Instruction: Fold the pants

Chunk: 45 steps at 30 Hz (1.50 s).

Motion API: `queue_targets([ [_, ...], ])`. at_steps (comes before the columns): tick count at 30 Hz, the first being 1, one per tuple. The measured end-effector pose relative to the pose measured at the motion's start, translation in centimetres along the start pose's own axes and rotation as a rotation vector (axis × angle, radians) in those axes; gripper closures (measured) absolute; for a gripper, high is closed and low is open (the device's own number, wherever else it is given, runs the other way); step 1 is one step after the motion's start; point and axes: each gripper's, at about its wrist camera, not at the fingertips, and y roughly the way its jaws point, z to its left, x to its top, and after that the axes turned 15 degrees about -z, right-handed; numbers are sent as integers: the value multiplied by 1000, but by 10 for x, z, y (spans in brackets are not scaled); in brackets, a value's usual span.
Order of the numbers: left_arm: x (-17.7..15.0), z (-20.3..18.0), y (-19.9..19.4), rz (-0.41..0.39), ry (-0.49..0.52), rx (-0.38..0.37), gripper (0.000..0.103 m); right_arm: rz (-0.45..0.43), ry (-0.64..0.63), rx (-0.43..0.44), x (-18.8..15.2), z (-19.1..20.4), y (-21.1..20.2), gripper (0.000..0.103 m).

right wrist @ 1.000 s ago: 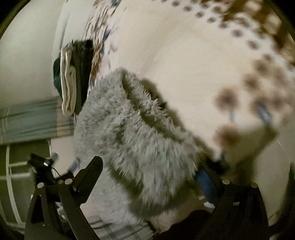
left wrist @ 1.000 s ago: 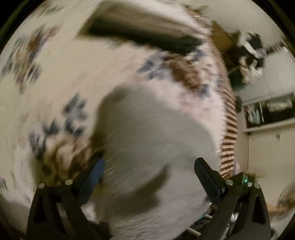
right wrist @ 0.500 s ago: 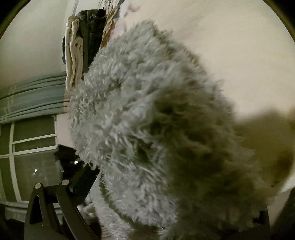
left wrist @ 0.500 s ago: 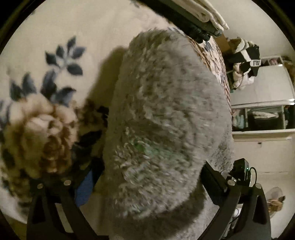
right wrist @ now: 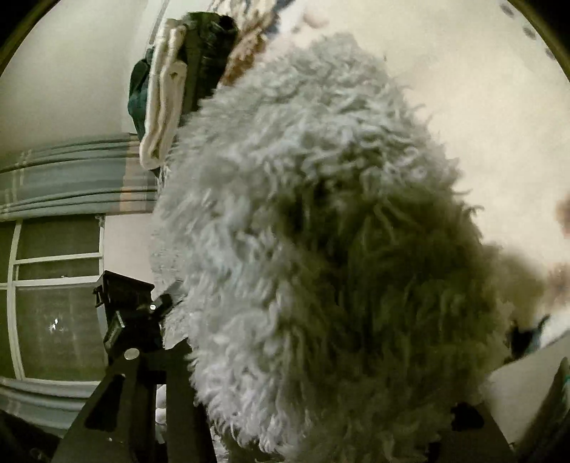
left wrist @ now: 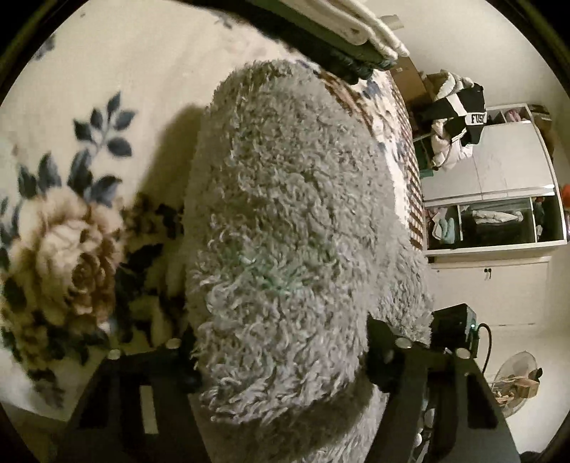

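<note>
The pants are grey, shaggy fleece. They fill the middle of the left wrist view (left wrist: 295,220) and of the right wrist view (right wrist: 320,231), bunched into a thick fold above a cream floral blanket (left wrist: 71,220). My left gripper (left wrist: 281,359) is shut on the pants; the fleece bulges out between its jaws and hides the fingertips. My right gripper (right wrist: 320,399) is also shut on the pants, its fingers almost wholly buried in the pile.
A stack of folded clothes (left wrist: 338,32) lies on the far part of the bed, also seen in the right wrist view (right wrist: 185,74). A wardrobe with clothes (left wrist: 491,185) stands to the right. A window and curtain (right wrist: 53,249) are at the left.
Both grippers have closed on the fleece and drawn it up close to the cameras. The pants now bulge between the jaws and cover most of both views.
</note>
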Motion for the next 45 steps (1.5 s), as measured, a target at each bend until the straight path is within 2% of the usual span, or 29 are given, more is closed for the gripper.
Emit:
queue_targets([
  [8,22,-32,-29,-51,33,-13,41,-27,-40,23,6,49,-21,56],
  [10,34,-45,-38,-66,40,-18,41,-26,-63,33,3,71,-27,56],
  [14,71,-69,-55,-107,60,-35,41,-33,-116,40,26,117,-36,56],
  [18,127,-89,-62,-154,55,-56,41,-57,-181,38,67,177,-31,56],
  [21,182,-100,-63,-197,53,-75,41,-81,-215,45,103,223,-18,56],
  [26,289,-100,-51,-266,61,-98,41,-126,-259,59,177,297,34,56],
  [29,342,-86,-34,-291,64,-94,41,-135,-273,59,214,322,77,56],
  [32,374,-60,-12,-290,57,-75,41,-132,-278,45,243,329,119,56],
  [36,402,-16,30,-244,25,-23,41,-107,-272,-13,283,330,178,56],
  [39,403,14,54,-195,-14,17,41,-63,-261,-80,292,310,211,56],
  [40,400,23,56,-188,-27,19,41,-51,-257,-93,296,313,221,51],
  [42,396,27,53,-192,-35,14,39,-21,-236,-111,294,308,226,46],
  [44,393,28,46,-192,-49,14,39,-22,-234,-121,290,307,218,38],
  [45,392,29,44,-193,-53,17,39,-24,-232,-134,290,306,213,38],
])
